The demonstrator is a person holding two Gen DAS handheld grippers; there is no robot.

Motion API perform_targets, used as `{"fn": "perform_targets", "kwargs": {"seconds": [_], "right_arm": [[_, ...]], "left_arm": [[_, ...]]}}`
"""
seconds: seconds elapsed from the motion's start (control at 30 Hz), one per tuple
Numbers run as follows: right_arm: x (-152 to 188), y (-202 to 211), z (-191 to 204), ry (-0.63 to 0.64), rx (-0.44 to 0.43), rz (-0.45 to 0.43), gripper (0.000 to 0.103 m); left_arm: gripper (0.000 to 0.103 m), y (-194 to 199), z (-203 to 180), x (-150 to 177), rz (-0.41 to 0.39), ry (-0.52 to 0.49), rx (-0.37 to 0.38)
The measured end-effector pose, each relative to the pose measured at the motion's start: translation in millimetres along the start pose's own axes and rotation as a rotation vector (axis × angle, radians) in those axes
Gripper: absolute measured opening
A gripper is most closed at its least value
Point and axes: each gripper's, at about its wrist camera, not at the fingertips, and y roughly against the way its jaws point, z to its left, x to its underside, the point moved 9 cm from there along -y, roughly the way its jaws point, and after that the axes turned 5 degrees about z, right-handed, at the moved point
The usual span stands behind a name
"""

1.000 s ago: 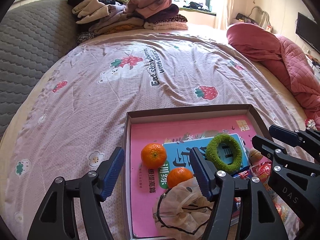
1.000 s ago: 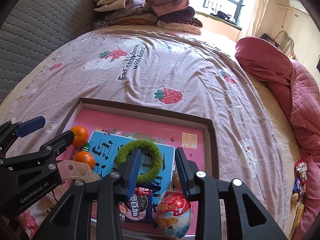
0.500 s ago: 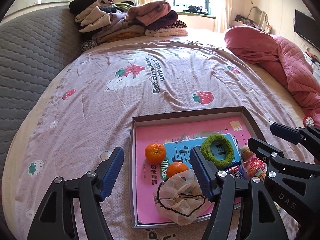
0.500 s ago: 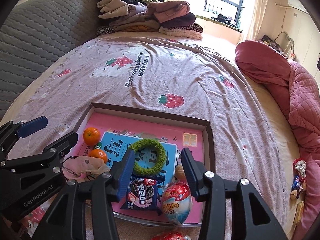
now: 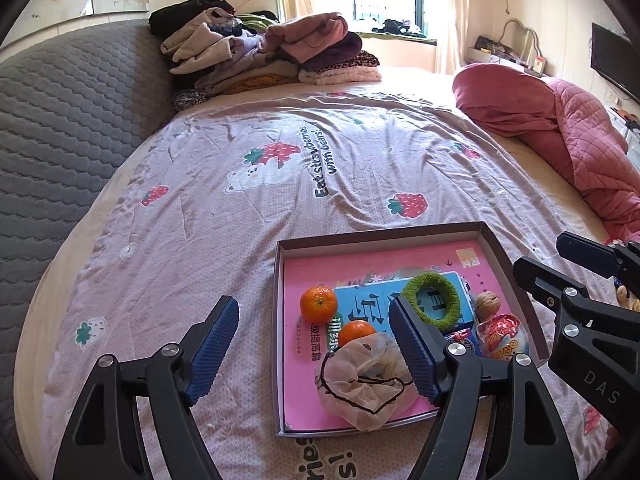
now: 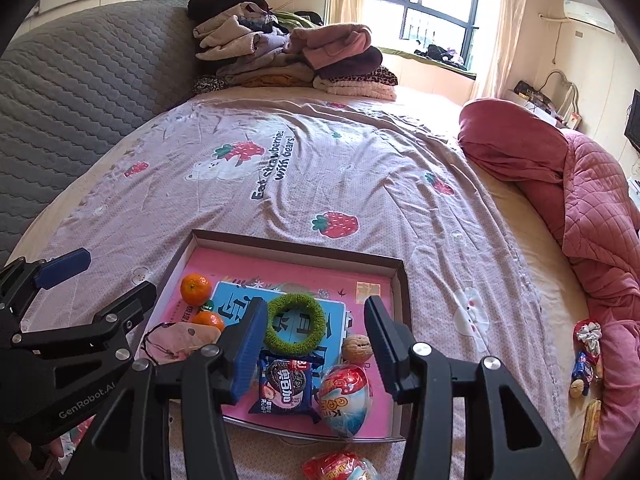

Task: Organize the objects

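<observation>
Both of my tools hang above the near edge of the shallow brown cardboard tray (image 6: 396,280) that lies on the lilac strawberry-print bedsheet (image 6: 340,160), and neither one carries anything. The left gripper (image 5: 312,340) is opening, jaws spread wide, with only sheet and the tray's left rim showing in the gap. The right gripper (image 6: 316,340) stands part-way open around nothing, and through its gap I see the fuzzy green ring (image 6: 295,324), the dark blue cookie packet (image 6: 284,384) and the red and blue foil-wrapped egg (image 6: 345,398). The tray also holds two small orange mandarins (image 5: 319,305), a brown walnut (image 6: 357,346) and a sheer beige drawstring pouch (image 5: 366,380), all on top of a pink book (image 5: 360,264). I judge the tray nearly loaded, and the work left lies outside it: a red foil-wrapped snack (image 6: 340,467) just in front of the tray, and a small heap of wrapped sweets (image 6: 586,356) far off to the right beside the rumpled pink quilt (image 6: 592,208). For the nearest stray I would use the right tool, bring it straight down with the jaws straddling the wrapper's narrow side, and close gently so the foil does not squirt out. I would set it in the bare far strip of the tray, clear of the egg, which looks ready to roll.
</observation>
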Motion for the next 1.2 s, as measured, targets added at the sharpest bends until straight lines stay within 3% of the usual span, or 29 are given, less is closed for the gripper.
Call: {"fn": "perform_targets", "kwargs": {"seconds": [0.53, 1.2], "right_arm": [[1.1, 41.9, 5.1, -0.004, -0.025, -0.053, 0.05], [45.8, 61.6, -1.4, -0.024, -0.041, -0.066, 0.05]], "left_arm": [[0.079, 45.1, 9.6, 6.7, -0.044, 0.028, -0.015], [0.079, 74.8, 1.6, 49.9, -0.053, 0.029, 0.01]]}}
